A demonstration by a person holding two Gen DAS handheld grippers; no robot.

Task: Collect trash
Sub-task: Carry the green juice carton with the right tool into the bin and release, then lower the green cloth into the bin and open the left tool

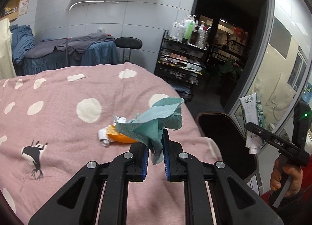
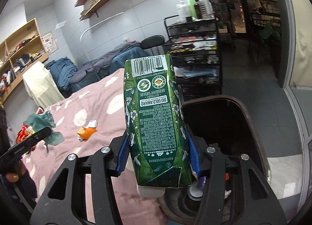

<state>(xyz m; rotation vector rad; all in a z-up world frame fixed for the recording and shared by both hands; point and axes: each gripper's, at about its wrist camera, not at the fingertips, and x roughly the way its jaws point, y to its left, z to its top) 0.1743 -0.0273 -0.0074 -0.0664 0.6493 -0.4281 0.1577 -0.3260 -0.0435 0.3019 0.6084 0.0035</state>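
The green carton [image 2: 158, 123], light and easily crushed, is pinched at its lower sides in the right gripper's [image 2: 158, 158] jaws above the dark bin [image 2: 243, 123]. The left gripper's [image 1: 156, 153] jaws clamp a limp teal cloth [image 1: 156, 125] over the bed [image 1: 58, 123]. Orange peel [image 1: 119, 136] and paper scraps [image 1: 104, 137] lie just beyond.

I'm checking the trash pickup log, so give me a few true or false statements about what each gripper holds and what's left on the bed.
1. The left gripper grips a teal cloth. True.
2. The right gripper is empty. False: it clamps a green tube.
3. Orange peel lies on the pink bedspread. True.
4. The trash bin is on the bed. False: it stands on the floor beside the bed.
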